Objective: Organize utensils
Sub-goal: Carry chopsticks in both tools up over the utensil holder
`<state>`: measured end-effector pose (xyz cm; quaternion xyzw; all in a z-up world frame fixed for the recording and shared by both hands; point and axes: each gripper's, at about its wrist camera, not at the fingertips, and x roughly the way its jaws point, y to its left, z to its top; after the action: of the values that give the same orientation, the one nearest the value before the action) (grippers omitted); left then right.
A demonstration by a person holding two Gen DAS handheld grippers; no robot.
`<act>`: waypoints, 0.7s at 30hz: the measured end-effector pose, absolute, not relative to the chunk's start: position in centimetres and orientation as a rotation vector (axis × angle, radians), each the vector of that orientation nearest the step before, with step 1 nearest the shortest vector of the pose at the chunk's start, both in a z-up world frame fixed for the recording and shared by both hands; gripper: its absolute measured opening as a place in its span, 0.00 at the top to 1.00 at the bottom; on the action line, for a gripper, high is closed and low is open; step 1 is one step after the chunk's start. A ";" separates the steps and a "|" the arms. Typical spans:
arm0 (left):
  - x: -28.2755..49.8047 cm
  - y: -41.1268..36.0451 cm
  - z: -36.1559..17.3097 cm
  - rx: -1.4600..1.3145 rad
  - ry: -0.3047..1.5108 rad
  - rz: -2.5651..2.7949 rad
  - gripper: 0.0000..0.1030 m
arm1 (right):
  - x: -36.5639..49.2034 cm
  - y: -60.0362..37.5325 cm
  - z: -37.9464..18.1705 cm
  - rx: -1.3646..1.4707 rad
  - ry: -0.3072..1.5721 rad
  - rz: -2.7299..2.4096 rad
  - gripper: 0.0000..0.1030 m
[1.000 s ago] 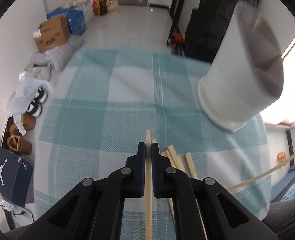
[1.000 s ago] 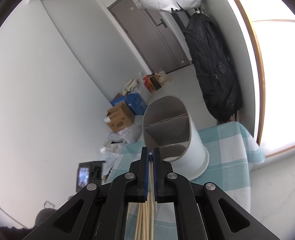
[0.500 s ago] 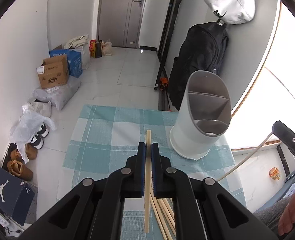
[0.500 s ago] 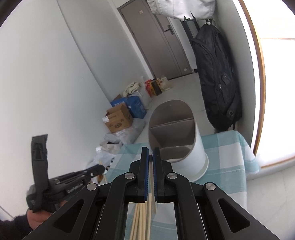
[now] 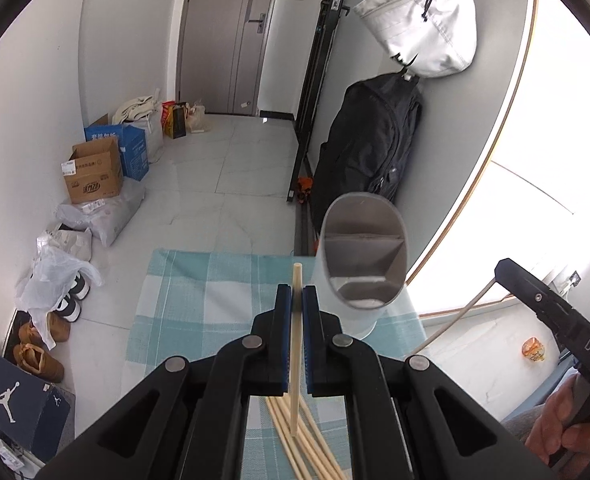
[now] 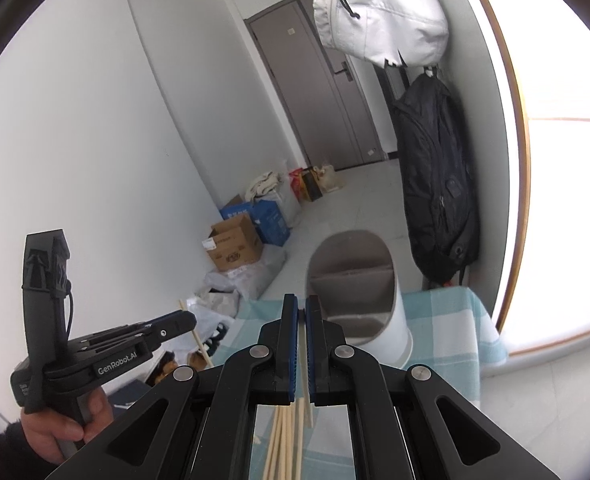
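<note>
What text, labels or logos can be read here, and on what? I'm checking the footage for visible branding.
"GenRobot.AI": side of the left gripper body.
"DAS": side of the right gripper body; the rest is cut off.
Jumpman logo, no words: dark shoe box.
Cardboard box and blue box: print too blurred to read.
</note>
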<state>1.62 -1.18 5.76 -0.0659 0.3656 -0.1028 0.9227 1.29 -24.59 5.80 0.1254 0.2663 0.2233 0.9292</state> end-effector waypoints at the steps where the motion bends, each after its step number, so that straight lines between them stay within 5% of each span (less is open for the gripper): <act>1: 1.7 -1.3 6.4 -0.139 0.742 -0.219 0.99 | 1.3 -24.7 6.4 0.252 0.540 0.459 0.97; 21: 7.6 -2.1 13.0 -0.279 0.625 -0.291 0.99 | 7.5 -25.5 13.5 0.202 0.449 0.435 0.97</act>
<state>7.62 -2.10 12.96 -0.1361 0.3054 -0.1420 0.9317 7.54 -25.52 13.47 0.0990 0.2204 0.2138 0.9465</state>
